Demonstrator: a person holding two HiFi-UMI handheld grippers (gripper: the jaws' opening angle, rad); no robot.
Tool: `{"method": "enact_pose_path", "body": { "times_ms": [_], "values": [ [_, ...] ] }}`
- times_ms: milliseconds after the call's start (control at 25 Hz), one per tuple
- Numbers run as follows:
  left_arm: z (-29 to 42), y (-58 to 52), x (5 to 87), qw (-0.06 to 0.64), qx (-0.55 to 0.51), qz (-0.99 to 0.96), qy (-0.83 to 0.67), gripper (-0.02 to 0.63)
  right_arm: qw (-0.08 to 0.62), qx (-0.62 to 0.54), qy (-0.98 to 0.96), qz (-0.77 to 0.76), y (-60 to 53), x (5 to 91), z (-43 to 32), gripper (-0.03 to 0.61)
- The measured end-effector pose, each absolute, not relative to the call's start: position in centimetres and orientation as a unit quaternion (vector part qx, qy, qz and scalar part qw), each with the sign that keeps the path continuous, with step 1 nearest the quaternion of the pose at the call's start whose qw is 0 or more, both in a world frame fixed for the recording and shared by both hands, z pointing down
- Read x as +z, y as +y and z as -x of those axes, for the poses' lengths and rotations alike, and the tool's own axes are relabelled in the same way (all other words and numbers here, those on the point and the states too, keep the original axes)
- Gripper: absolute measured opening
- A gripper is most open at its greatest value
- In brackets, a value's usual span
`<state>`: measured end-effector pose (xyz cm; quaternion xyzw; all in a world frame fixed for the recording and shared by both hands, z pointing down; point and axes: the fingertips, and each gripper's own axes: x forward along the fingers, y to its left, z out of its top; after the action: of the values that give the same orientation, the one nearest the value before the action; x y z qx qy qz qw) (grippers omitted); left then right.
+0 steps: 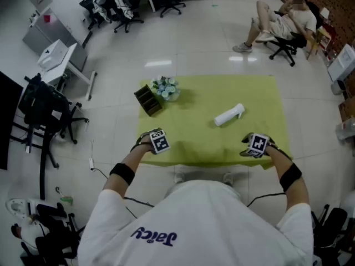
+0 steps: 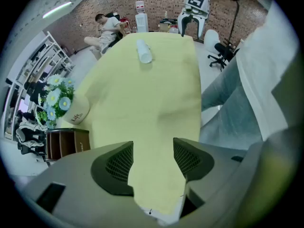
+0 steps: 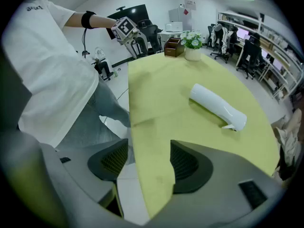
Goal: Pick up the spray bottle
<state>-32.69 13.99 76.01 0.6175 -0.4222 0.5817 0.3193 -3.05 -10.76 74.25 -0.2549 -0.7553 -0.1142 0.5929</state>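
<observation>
The white spray bottle (image 1: 229, 116) lies on its side on the yellow-green tablecloth (image 1: 249, 90), right of centre. It also shows far off in the left gripper view as the bottle (image 2: 144, 51) and close up in the right gripper view as the bottle (image 3: 217, 106), nozzle toward the right. My left gripper (image 1: 155, 140) hovers over the table's near left edge, and its jaws (image 2: 153, 148) stand apart with only cloth below. Over the near right edge my right gripper (image 1: 256, 146) hangs with parted, empty jaws (image 3: 148, 151), short of the bottle.
A pot of blue and white flowers (image 1: 165, 87) and a dark wooden organizer (image 1: 148, 100) stand at the table's far left corner. A person sits on a chair (image 1: 283, 21) at the back right. Office chairs and a black bag (image 1: 41, 107) crowd the left floor.
</observation>
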Motion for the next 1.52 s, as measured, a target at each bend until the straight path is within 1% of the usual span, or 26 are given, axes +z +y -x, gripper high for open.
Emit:
{"method": "enact_pose_path", "body": {
  "times_ms": [160,400,480,720,880,1240,1320,1520],
  "values": [
    [33.5,12.6,74.5,0.312,0.573,-0.615,-0.443,0.27,0.575,-0.109,-0.768,0.26,-11.2,73.3,3.9,0.29],
    [33.6,9.1,73.0,0.268,0.562,-0.619,-0.478,0.27,0.567,-0.12,-0.777,0.247,-13.5,72.5,4.0,0.29],
    [33.3,8.1,72.9,0.266,0.555,-0.622,-0.484,0.27,0.569,-0.117,-0.778,0.239,-14.3,72.1,3.8,0.29],
    [32.2,5.2,72.4,0.26,0.539,-0.633,-0.491,0.271,0.543,-0.116,-0.804,0.212,-16.8,69.7,3.6,0.29],
    [31.1,2.8,72.2,0.258,0.523,-0.644,-0.494,0.271,0.539,-0.107,-0.814,0.187,-18.4,69.5,2.3,0.29],
    [28.1,-3.3,72.1,0.25,0.498,-0.677,-0.481,0.272,0.487,-0.061,-0.865,0.107,-19.9,67.8,1.0,0.29],
    [27.1,-5.0,72.0,0.238,0.491,-0.688,-0.479,0.272,0.485,-0.066,-0.868,0.077,-21.0,67.5,0.3,0.29],
    [24.9,-8.1,71.8,0.235,0.475,-0.706,-0.47,0.272,0.476,-0.043,-0.878,0.028,-22.9,67.2,-2.0,0.29]
  ]
}}
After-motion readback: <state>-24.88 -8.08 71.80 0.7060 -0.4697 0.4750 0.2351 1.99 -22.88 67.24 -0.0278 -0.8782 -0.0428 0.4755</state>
